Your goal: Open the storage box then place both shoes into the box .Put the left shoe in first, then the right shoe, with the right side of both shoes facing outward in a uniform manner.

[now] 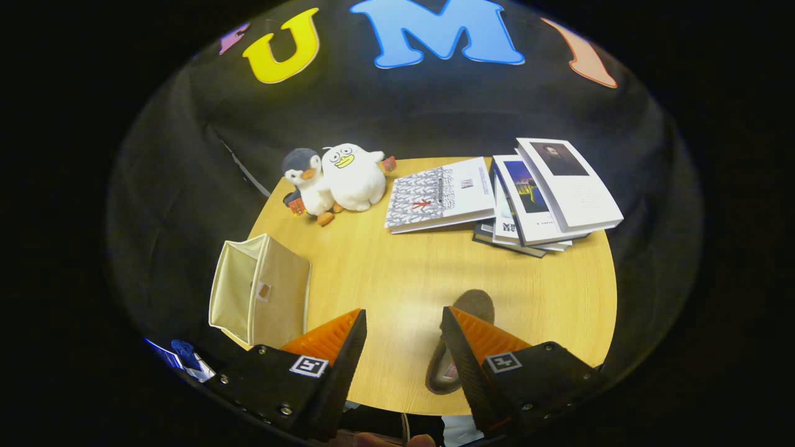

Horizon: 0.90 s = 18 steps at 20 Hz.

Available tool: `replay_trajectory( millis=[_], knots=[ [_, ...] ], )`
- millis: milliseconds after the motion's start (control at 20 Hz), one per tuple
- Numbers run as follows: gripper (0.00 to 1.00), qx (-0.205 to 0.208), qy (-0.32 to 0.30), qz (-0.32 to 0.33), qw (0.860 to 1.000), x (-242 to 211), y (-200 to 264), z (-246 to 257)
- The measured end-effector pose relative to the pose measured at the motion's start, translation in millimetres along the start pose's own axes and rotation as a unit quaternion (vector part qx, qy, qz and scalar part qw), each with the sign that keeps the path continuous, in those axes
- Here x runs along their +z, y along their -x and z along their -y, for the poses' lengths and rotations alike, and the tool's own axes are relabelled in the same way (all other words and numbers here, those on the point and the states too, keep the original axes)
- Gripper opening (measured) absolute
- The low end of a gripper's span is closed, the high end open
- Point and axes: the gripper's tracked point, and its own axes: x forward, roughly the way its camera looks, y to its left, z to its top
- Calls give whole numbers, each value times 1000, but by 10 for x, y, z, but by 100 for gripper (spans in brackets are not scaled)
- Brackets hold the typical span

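The gripper (pixel 404 323) hangs above the near part of a round light-wood table (pixel 397 273), its 2 fingers spread wide with bare tabletop showing in the gap between them and nothing held. A dark brown shoe (pixel 463 335) lies on the table directly under and behind the right finger, which covers its middle; the rounded end pokes out just beyond that fingertip and the other end shows nearer, close to the table's near edge. Whether the finger touches the shoe cannot be told. Only 1 shoe can be made out here. To the left of the left finger, just beside it, sits the beige fabric storage box (pixel 259 290) at the table's left edge, its open mouth turned leftward away from the fingers and a small tab on the side facing the camera. Below the box, off the table, a bit of blue-and-white material (pixel 183 357) is too small to identify. Well beyond the fingers, at the far side of the table, a grey-and-white penguin plush toy (pixel 307 183) leans against a white duck plush toy (pixel 353 177). To their right lies a patterned grey-and-white book (pixel 438 195), and further right a stack of white-covered books (pixel 546 195), fanned out, reaching the table's far right edge.
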Motion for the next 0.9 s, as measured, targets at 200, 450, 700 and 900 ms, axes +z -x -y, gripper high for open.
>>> replay_trajectory(
  millis=[200, 450, 700, 900],
  knots=[
    [77, -16, -24, -23, 999, -216, -62, 339],
    [77, -21, -70, -72, 995, -635, -271, 671],
    [77, -18, -104, -121, 987, -1019, -493, 849],
    [77, -42, -99, -150, 983, -1262, -760, 1049]
  ],
)
